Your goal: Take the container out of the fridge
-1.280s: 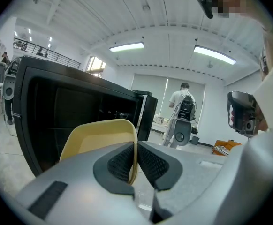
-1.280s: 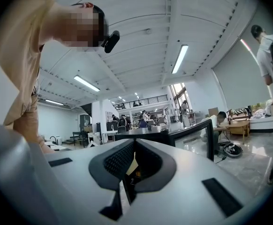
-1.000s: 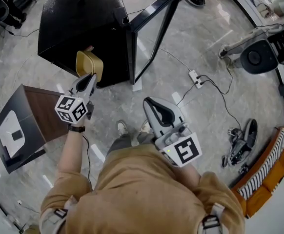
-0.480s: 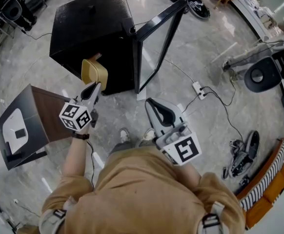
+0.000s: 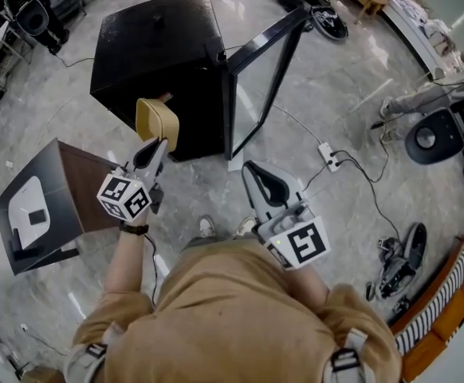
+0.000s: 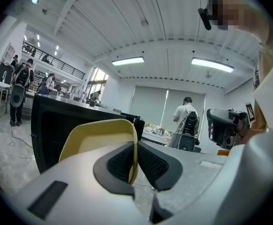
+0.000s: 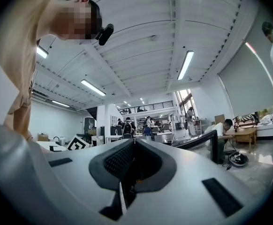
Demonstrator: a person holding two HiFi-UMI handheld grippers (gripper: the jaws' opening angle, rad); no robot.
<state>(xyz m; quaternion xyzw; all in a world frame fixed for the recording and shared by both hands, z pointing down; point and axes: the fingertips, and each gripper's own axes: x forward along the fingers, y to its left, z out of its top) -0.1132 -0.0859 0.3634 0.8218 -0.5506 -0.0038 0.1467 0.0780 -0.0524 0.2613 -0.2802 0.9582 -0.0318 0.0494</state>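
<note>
Between the ribbed black pads of the left hand-held gripper [image 6: 135,158] sits one thin side wall of the yellow container [image 6: 99,135], jaws pinched narrow on it, and that is the whole grip: one wall, near the rim. From the head view the left hand-held gripper [image 5: 154,152] holds the container [image 5: 155,120] up in the air just in front of the black mini fridge [image 5: 152,54], and it looks clear of the cabinet. The tub is a rounded-corner rectangle, smooth and matte, plastic by the look of it, and it seems empty, so it should be light. That wall is thin, though, and could flex or slide on a one-sided pinch; a deeper bite near a corner would be stiffer. Over on the other side, the right hand-held gripper [image 7: 132,142] is closed with nothing between its pads, and in the head view it [image 5: 252,167] hangs low by the person's body, well apart from the tub. Further out, the glass-paned fridge door [image 5: 264,78] stands swung wide, a brown side cabinet [image 5: 72,190] stands to the left, and a white power strip [image 5: 328,152] trails its cable over the glossy marbled floor [image 5: 336,70].
</note>
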